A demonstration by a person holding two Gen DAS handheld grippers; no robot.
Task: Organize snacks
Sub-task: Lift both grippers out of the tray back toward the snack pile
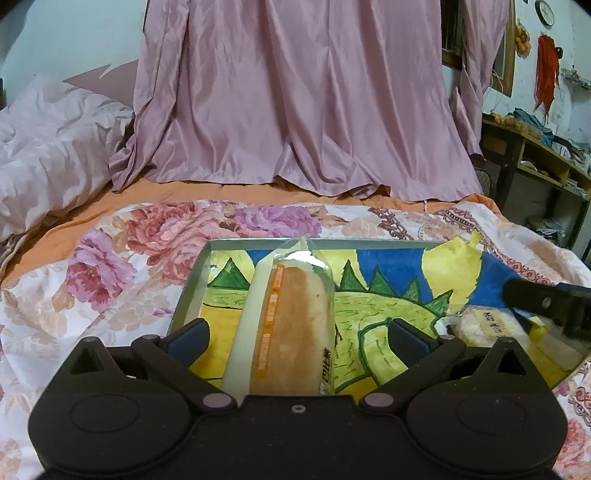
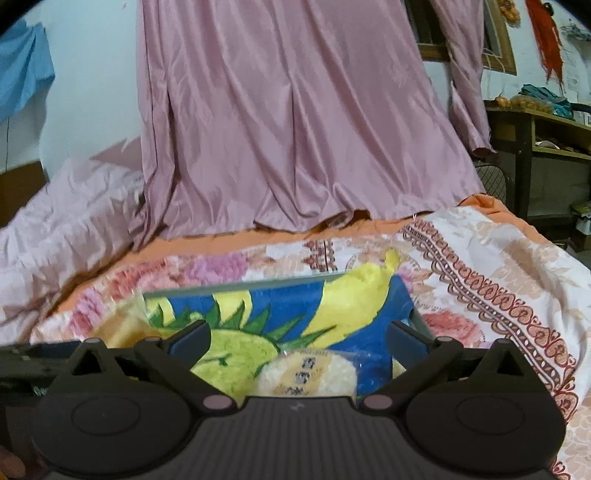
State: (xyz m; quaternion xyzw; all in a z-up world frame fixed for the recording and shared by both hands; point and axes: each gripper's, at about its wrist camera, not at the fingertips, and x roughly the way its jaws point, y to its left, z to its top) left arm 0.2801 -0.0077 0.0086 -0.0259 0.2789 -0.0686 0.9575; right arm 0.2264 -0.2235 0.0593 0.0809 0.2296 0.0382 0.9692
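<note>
both grippers, left and right, are spread wide over the tray. the bread roll and rice cracker lie in it; slick wrappers could slip when pinched.

we see a pink curtain hanging at the far side, over a pale wall. a wooden shelf stands at the right, with a round clock above. near us lies a floral bedspread.
</note>
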